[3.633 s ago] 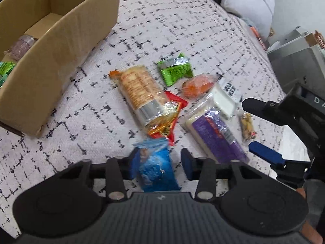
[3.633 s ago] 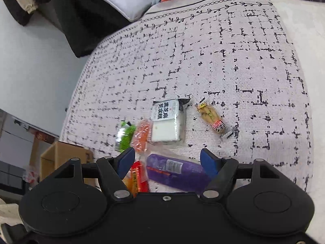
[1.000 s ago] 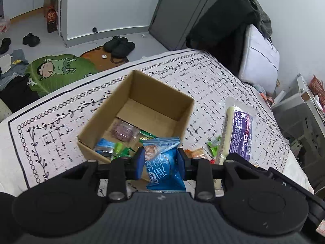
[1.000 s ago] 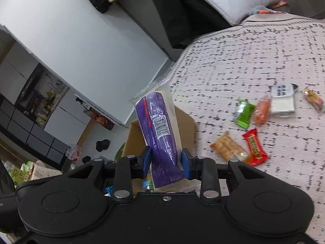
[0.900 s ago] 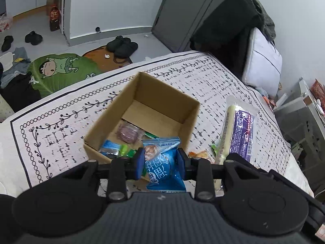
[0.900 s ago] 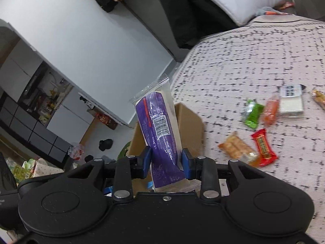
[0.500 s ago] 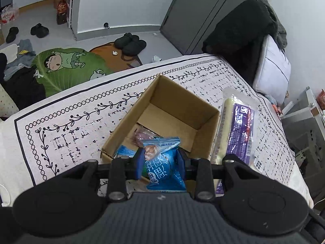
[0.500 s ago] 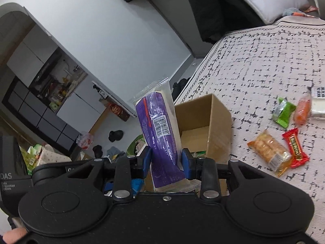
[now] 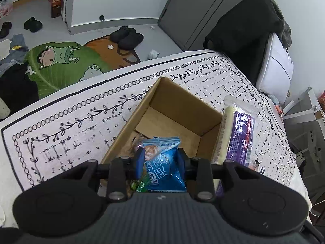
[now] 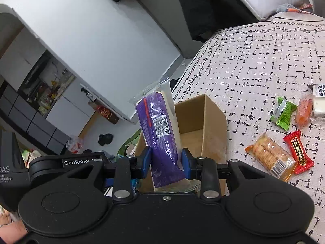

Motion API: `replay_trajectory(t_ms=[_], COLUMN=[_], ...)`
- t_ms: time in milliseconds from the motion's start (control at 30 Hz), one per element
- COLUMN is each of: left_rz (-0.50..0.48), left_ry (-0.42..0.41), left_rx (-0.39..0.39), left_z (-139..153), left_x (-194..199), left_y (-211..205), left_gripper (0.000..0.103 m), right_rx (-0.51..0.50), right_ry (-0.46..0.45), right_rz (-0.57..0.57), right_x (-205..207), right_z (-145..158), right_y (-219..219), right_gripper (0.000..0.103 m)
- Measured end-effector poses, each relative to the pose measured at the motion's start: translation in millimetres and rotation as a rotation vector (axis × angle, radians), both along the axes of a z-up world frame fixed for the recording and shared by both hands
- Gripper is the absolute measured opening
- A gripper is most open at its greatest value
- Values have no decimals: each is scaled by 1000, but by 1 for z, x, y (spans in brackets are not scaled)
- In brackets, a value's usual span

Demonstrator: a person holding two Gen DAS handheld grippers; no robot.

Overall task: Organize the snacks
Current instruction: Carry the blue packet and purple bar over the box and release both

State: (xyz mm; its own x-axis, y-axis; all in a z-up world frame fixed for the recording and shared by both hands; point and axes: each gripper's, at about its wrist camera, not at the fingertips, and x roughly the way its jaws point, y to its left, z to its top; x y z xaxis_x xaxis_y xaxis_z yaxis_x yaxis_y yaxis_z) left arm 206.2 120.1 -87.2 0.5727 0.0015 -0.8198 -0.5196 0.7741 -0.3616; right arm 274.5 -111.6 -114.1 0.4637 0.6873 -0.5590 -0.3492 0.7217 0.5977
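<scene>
The left gripper [image 9: 160, 160] is pinched on a blue snack packet [image 9: 162, 162], its blue pads pressing both sides of the wrapper, and hangs above the near end of the open cardboard box [image 9: 183, 101]. The right gripper [image 10: 166, 160] is clamped on a long purple-and-white packet [image 10: 160, 130], which stands nearly upright between the pads, its clear sealed end topmost; in the left wrist view the same packet [image 9: 237, 134] rises just beside the box's right wall. The box sits on a white patterned bedcover [image 9: 81, 122] with a black vine-and-ring border. Inside the box, a pinkish wrapped item [image 9: 137, 141] lies on the floor near the blue packet, and a green wrapper [image 9: 142, 185] shows below the left gripper; the far half of the box floor is bare cardboard. In the right wrist view, loose snacks lie on the bedcover well apart from the box: a cracker pack [image 10: 270, 156] touching a red packet [image 10: 298, 152], a green packet [image 10: 284, 113] just beside an orange packet [image 10: 304, 109], and a white packet [image 10: 319, 101] cut off by the frame edge. The left gripper's black body [image 10: 61, 162] appears at the left of that view. A green cartoon floor mat [image 9: 61, 61] and dark slippers [image 9: 128, 36] lie on the floor beyond the bed.
</scene>
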Motion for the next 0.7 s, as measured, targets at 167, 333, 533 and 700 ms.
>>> replay_trajectory(t_ms=[167, 333, 533, 700], left_rz=[-30, -27, 10, 9], left_ry=[-15, 11, 25, 29], left_rx=[11, 35, 68, 85], left_z=[4, 6, 7, 12], left_x=[12, 20, 12, 9], left_y=[-2, -5, -4, -12], left_gripper=[34, 55, 68, 71], right_rx=[27, -1, -37, -70], right_ry=[10, -6, 24, 51], right_rz=[-8, -44, -77, -106], right_x=[7, 8, 12, 14], right_z=[0, 6, 9, 15], right_y=[1, -4, -16, -31], right_gripper=[61, 81, 82, 84])
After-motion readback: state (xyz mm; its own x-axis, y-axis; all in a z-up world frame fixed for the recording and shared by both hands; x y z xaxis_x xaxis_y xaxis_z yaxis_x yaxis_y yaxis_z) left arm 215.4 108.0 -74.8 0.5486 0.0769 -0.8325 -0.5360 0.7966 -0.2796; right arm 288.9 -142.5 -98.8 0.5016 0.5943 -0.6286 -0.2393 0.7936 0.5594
